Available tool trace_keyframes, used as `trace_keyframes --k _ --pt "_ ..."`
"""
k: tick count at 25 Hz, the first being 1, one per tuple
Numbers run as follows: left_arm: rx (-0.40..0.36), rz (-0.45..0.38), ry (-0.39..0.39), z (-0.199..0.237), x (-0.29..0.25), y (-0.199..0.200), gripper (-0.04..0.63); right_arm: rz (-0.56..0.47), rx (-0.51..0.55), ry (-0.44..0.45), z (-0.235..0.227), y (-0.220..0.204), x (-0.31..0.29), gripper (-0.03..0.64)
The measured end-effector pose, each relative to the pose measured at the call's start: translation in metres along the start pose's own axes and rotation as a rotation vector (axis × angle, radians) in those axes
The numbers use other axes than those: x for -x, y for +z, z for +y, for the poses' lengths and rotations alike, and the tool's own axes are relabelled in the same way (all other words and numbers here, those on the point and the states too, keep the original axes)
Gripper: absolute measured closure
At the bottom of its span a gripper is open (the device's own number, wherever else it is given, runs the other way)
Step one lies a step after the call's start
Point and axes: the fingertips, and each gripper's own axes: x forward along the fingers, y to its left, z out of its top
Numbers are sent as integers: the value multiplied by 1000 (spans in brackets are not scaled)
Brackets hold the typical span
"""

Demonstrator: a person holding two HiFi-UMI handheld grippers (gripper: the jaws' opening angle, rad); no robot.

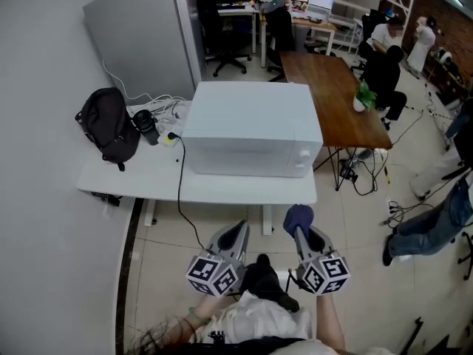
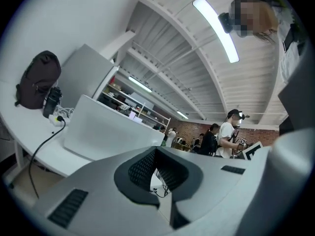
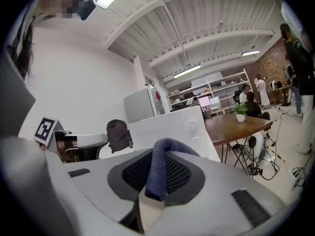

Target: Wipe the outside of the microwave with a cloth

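The white microwave [image 1: 251, 128] stands on the white table [image 1: 140, 180], door side toward me. Both grippers are held low in front of the table, short of its near edge. My right gripper [image 1: 298, 226] is shut on a dark blue cloth [image 1: 298, 216], which bunches up out of its tips. In the right gripper view the cloth [image 3: 156, 173] hangs between the black pads of the right gripper [image 3: 165, 149], with the microwave [image 3: 172, 127] beyond. My left gripper [image 1: 235, 233] is beside it, shut with nothing in it. The left gripper [image 2: 156, 154] points up toward the microwave [image 2: 108, 132].
A black backpack [image 1: 109, 124], a dark cup [image 1: 146, 126] and a power strip with cables sit on the table left of the microwave. A black cable [image 1: 181, 191] drops over the front edge. A wooden table [image 1: 336, 95] with a plant [image 1: 362, 97] and several people stand at right.
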Motion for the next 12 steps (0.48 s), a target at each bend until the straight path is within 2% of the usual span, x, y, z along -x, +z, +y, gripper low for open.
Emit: trace_keyframes --k 5,12 --pt "32 -57 -11 -16 110 -3 604 -46 45 -60 76 -19 67 546" --pt "50 -28 -5 -43 217 -12 604 -57 -4 -89 175 -31 156 546"
